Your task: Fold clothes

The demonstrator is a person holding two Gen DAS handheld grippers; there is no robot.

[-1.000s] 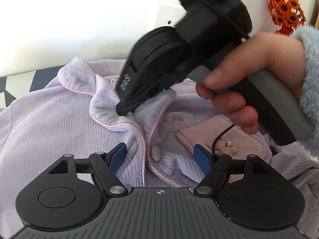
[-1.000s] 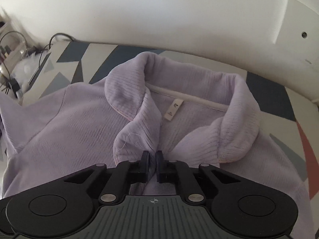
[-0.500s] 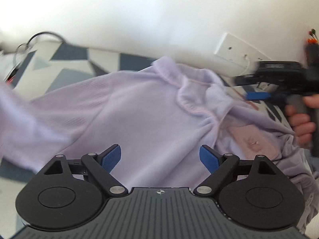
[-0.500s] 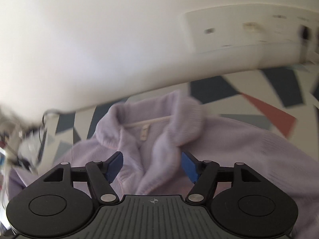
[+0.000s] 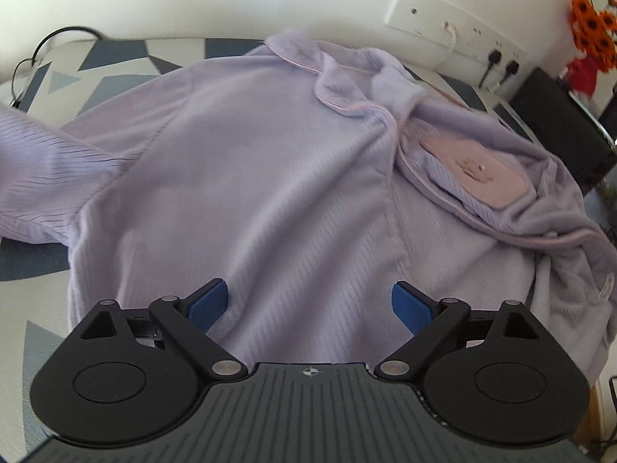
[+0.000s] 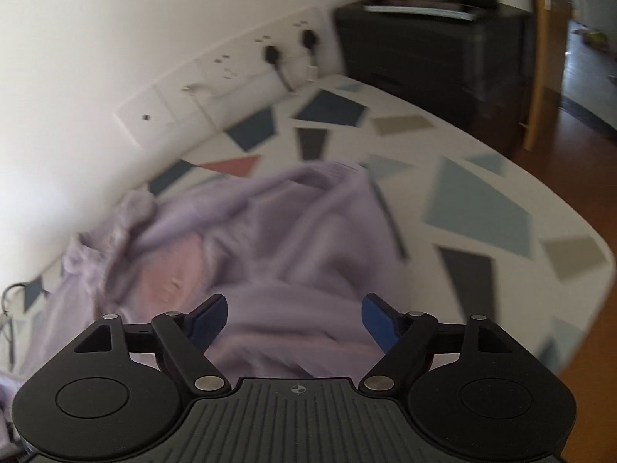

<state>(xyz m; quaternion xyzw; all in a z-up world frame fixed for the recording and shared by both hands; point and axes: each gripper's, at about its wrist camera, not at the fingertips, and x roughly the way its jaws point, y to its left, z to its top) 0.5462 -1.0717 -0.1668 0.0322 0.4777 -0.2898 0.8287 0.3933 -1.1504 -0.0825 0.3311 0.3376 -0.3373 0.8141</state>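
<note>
A lilac ribbed pyjama top [image 5: 270, 177] lies on the patterned table, collar [image 5: 347, 81] toward the wall, with a pink chest pocket [image 5: 478, 173] at the right and one sleeve [image 5: 42, 169] stretched to the left. My left gripper [image 5: 310, 306] is open and empty, above the lower body of the top. In the right wrist view the same top [image 6: 277, 239] appears blurred and bunched, pink pocket [image 6: 169, 270] at the left. My right gripper [image 6: 295, 318] is open and empty over its right side.
A white wall with a socket strip [image 5: 455, 27] and plugged cables [image 6: 277, 65] runs behind the table. A black cabinet [image 6: 432, 46] stands at the table's far right end, orange flowers [image 5: 594, 27] above it. The table's rounded edge [image 6: 578, 308] drops to a wooden floor. A cable loop [image 5: 38, 58] lies far left.
My right gripper let go of the collar, opened and swung to the garment's right side. My left gripper pulled back from the collar area to over the top's lower body.
</note>
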